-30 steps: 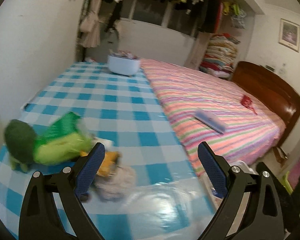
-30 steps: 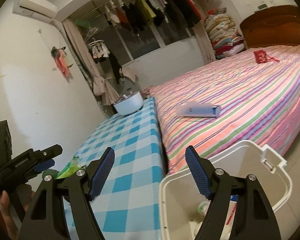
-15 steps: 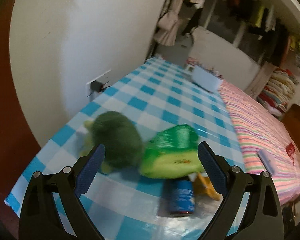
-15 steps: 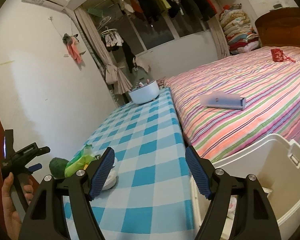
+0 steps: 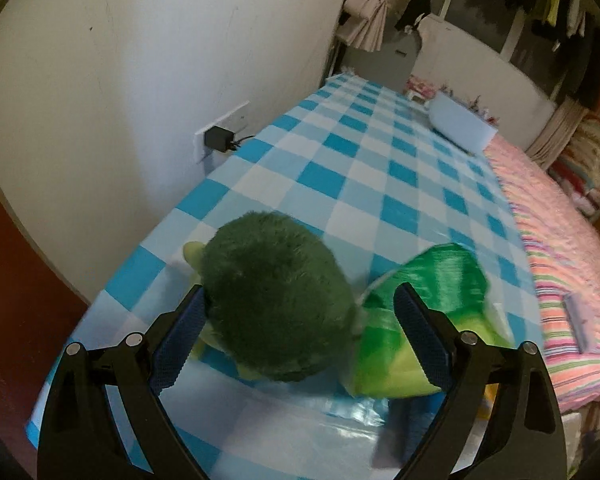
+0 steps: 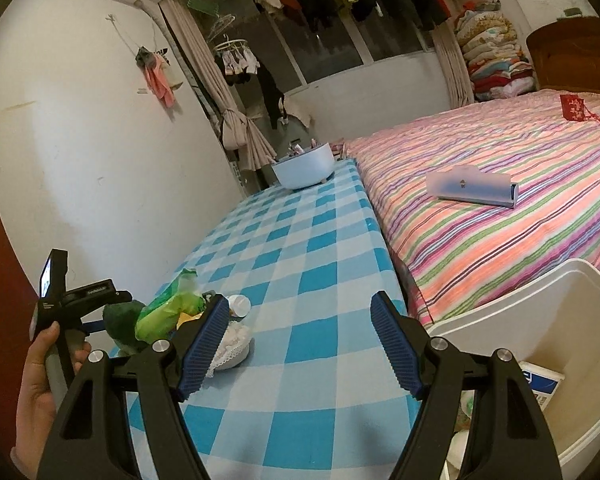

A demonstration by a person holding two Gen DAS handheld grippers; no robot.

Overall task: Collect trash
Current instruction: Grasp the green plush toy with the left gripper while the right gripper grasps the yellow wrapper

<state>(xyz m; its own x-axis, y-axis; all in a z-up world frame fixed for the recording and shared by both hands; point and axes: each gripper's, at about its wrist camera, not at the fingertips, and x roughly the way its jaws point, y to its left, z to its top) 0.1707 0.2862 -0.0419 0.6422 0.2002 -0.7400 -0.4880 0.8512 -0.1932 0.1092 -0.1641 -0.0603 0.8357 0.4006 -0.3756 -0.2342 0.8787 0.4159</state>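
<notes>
A dark green plush toy (image 5: 276, 300) lies on the blue checked table (image 5: 380, 184), with a crumpled green bag (image 5: 432, 300) beside it on the right. My left gripper (image 5: 300, 292) straddles the plush and its jaws are closing. The left pad is at the fur, while the right pad stands apart over the bag. A blue can (image 5: 410, 424) and an orange wrapper (image 5: 486, 396) peek out under the bag. My right gripper (image 6: 300, 298) hangs open and empty over the table. A white bin (image 6: 560, 320) with trash inside sits at the right.
A white lace wad (image 6: 232, 344) and a small white cup (image 6: 239, 303) lie near the bag. A white bowl (image 6: 304, 168) stands at the table's far end. A plugged wall socket (image 5: 220, 136) is on the left wall. The striped bed (image 6: 500, 240) holds a flat box (image 6: 472, 188).
My left gripper swung left and down from the open table onto the plush toy, and its jaws narrowed slightly. The right view drifted left, so the bin slid toward the right edge.
</notes>
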